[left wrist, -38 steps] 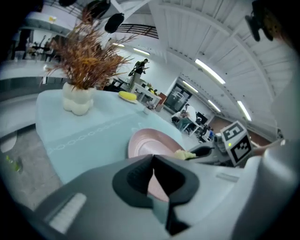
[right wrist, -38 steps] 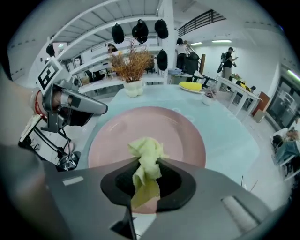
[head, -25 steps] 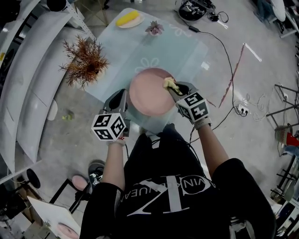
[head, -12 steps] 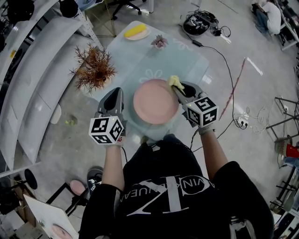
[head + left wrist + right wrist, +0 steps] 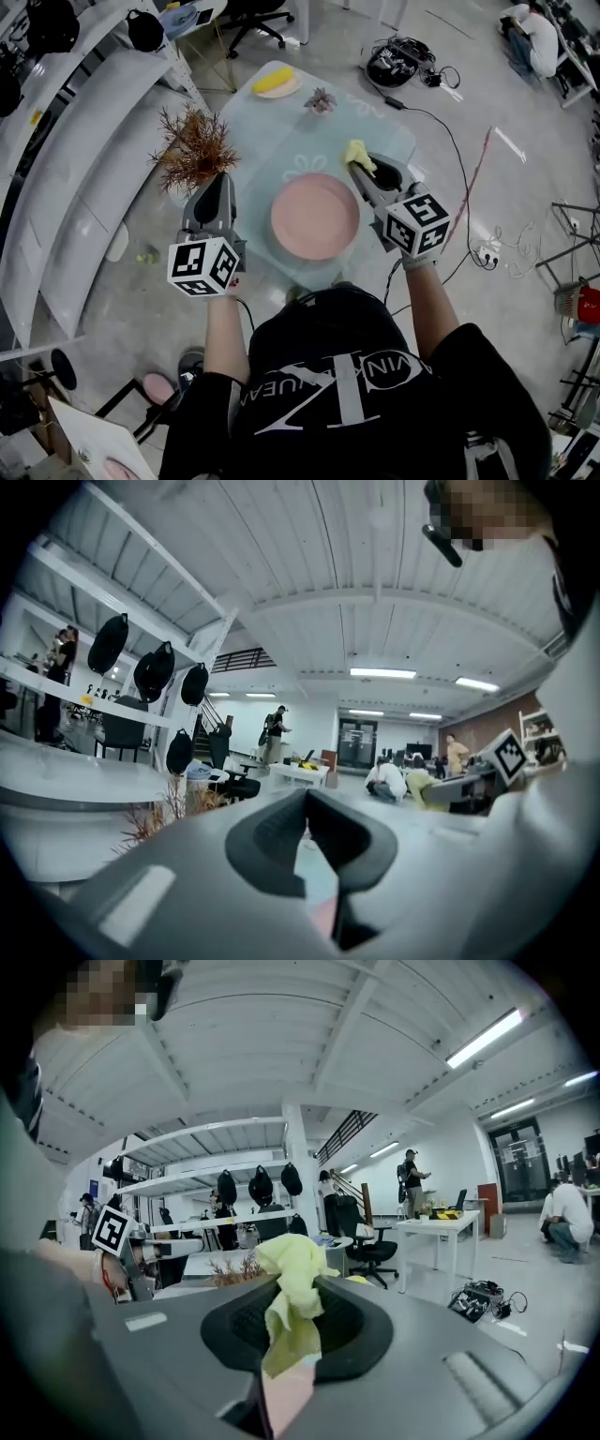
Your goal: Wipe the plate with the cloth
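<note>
Head view: pink plate (image 5: 315,216) on glass table (image 5: 281,131). Left gripper (image 5: 214,192) sits beside the plate's left rim, clear of it. Right gripper (image 5: 364,169) is just past the plate's far-right rim, yellow cloth (image 5: 357,153) off the plate.
Left gripper view: jaws clenched, nothing between them.
Right gripper view: jaws pinching the cloth.

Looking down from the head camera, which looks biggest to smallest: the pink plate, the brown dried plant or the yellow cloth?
1. Pink plate and brown dried plant: about alike; the plant stands nearer the camera, so I won't rank them.
2. Yellow cloth, bunched in the right gripper: clearly smallest.
</note>
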Demonstrator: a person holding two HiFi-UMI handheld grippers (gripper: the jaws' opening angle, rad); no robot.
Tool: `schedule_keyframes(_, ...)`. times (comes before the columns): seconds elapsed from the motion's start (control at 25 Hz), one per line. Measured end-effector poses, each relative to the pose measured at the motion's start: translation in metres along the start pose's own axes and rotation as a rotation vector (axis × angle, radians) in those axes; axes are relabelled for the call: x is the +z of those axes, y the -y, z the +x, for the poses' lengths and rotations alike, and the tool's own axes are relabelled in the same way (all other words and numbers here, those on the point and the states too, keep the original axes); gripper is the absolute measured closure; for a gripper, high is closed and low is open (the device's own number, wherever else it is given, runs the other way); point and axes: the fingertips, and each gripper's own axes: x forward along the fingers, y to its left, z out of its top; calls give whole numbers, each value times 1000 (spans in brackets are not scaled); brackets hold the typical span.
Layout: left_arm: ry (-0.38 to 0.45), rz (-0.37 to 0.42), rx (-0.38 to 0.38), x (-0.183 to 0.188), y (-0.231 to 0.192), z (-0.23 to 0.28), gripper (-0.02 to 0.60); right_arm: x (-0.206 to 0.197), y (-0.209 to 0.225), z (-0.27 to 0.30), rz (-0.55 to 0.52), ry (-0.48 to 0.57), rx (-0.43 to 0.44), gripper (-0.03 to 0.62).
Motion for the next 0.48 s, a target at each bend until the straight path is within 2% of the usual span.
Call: schedule_keyframes(0.48, 101, 101, 75, 47, -10, -19, 581, 52, -2, -10, -48, 173, -19, 513)
